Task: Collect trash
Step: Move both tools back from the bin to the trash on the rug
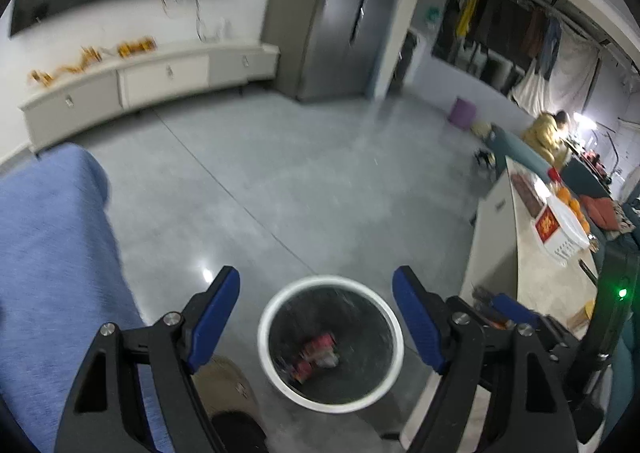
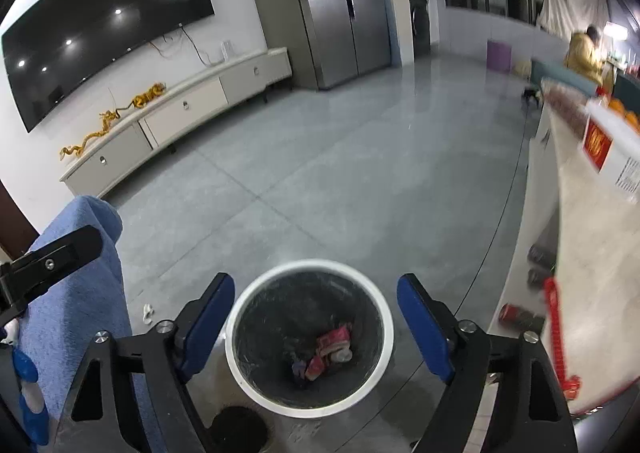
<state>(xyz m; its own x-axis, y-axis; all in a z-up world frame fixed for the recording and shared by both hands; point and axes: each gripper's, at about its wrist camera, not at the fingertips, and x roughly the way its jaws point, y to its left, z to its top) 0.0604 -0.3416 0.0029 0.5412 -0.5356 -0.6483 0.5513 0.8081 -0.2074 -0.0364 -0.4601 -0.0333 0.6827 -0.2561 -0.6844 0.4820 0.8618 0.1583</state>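
Left gripper [image 1: 316, 317] and right gripper [image 2: 316, 323]: fingers spread, empty, above the white-rimmed round bin [image 2: 310, 411] holding red wrappers [image 2: 334, 349].

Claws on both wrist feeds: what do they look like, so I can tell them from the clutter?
The left claw and right claw look alike: black angular linkage arms with round silver pivot bolts, each ending in a flat blue padded finger. No cables or markings show on either.

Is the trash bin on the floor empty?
No, the trash bin holds red wrappers and other scraps at its bottom.
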